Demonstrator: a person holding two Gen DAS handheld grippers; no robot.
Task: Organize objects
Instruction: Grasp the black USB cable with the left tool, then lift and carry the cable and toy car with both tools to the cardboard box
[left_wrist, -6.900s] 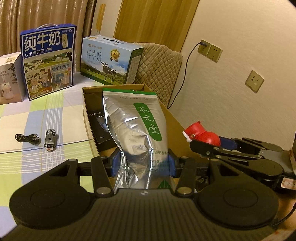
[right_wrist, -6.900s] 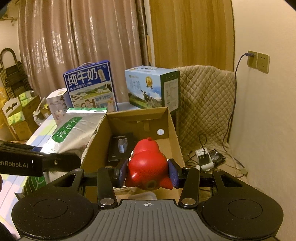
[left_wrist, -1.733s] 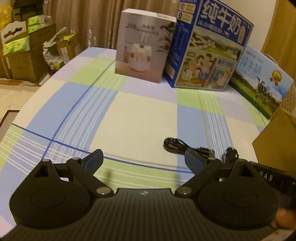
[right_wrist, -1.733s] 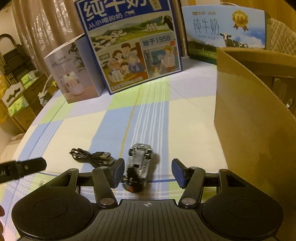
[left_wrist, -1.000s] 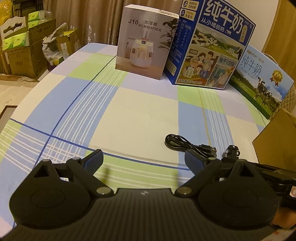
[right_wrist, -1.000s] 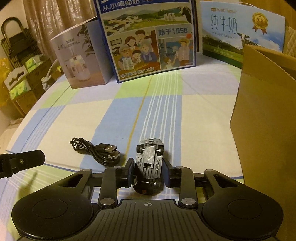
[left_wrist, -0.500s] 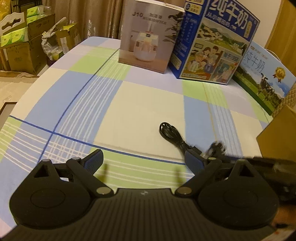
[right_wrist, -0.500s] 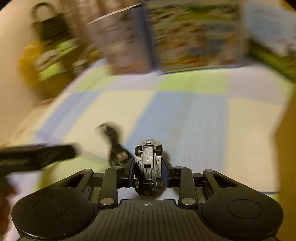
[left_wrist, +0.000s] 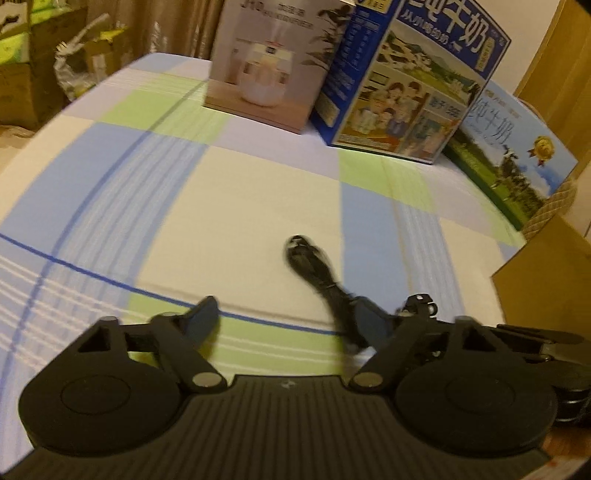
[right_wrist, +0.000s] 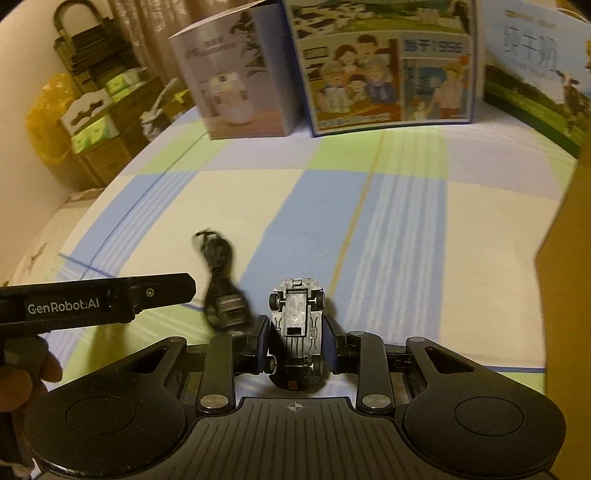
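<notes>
the checked tablecloth (left_wrist: 258, 192) fills most of both views, with three cartons lined along its far edge from 11 to 1 o'clock: a milk carton (right_wrist: 388, 70) printed with a family scene, a green milk carton (left_wrist: 509, 155) to its right and a pale humidifier box (left_wrist: 273, 62) to its left, set back so the middle of the cloth is free for sorting. at 3 o'clock the brown wall of a cardboard box (right_wrist: 569, 258) stands at the table's edge, likely where loose items go. the right gripper (right_wrist: 297, 350) is clenched on a toy car (right_wrist: 297, 321), wheels up and nose pointing away, pinched across its sides so it stays level for carrying. the left gripper (left_wrist: 284, 321) is spread wide with nothing in it, low over the cloth, and looks lined up for the black cable (left_wrist: 314, 269), which lies coiled at 12 o'clock just ahead of its right finger, motion-blurred. the car likely goes in the box next.
</notes>
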